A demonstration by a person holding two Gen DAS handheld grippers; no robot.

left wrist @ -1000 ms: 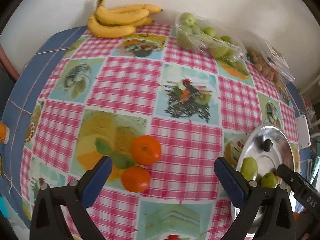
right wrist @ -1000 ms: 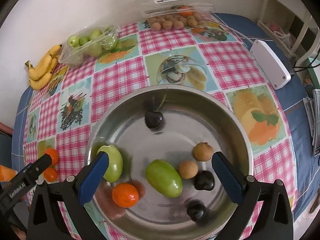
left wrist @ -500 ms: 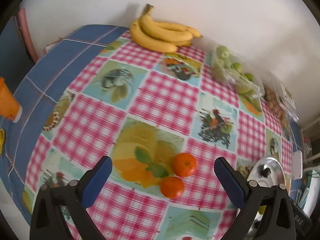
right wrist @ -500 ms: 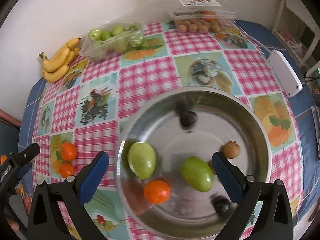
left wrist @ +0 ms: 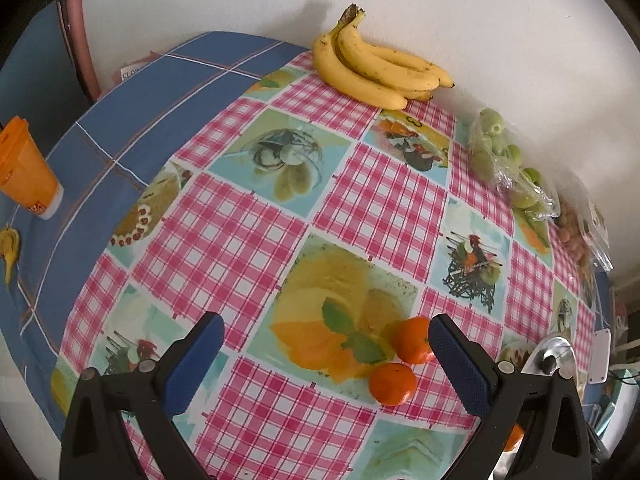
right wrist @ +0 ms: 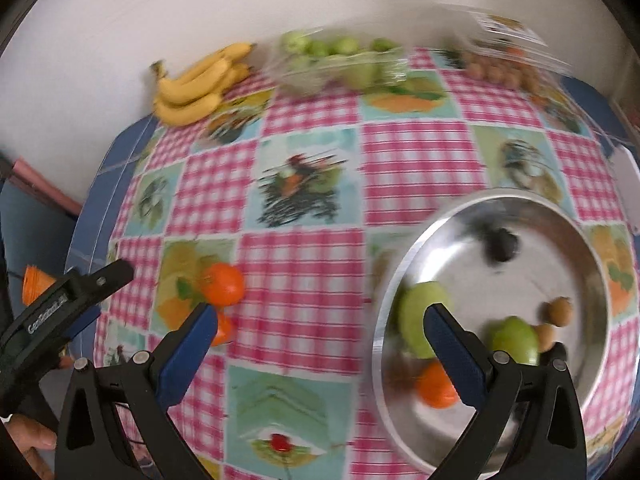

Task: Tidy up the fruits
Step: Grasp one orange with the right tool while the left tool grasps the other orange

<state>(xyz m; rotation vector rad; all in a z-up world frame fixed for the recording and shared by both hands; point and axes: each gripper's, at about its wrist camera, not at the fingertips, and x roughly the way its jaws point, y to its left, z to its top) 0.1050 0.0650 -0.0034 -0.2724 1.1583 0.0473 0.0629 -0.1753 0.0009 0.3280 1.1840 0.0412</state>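
Here, nearest the onlooker, the left gripper (left wrist: 322,354) hovers over the worktop (left wrist: 248,240) with its jaws spread wide and nothing between them. Two tangerines (left wrist: 414,340) lie touching each other on the checked cloth, just inside the gripper's right-hand finger (left wrist: 460,368), the nearer one (left wrist: 393,384) slightly lower in the left wrist view. The right gripper (right wrist: 316,350) is likewise released and empty, its fingers straddling the gap between the tangerines (right wrist: 222,284) and the steel bowl (right wrist: 596,280). The bowl stands on the worktop to the right and holds two green fruits (right wrist: 420,312), one tangerine (right wrist: 434,386) partly behind a finger, two small brown fruits (right wrist: 559,311) and dark fruits (right wrist: 502,245); the right wrist view is blurred, so finer detail cannot be told. To the far left an orange cup (left wrist: 24,172) stands on the blue cloth (left wrist: 92,152). Against the wall at the back lie a bunch of bananas (left wrist: 376,68), then a clear bag of green fruit (left wrist: 500,160), then a clear box of brown fruit (right wrist: 504,68). A white device (left wrist: 601,356) lies beyond the bowl at the right edge.
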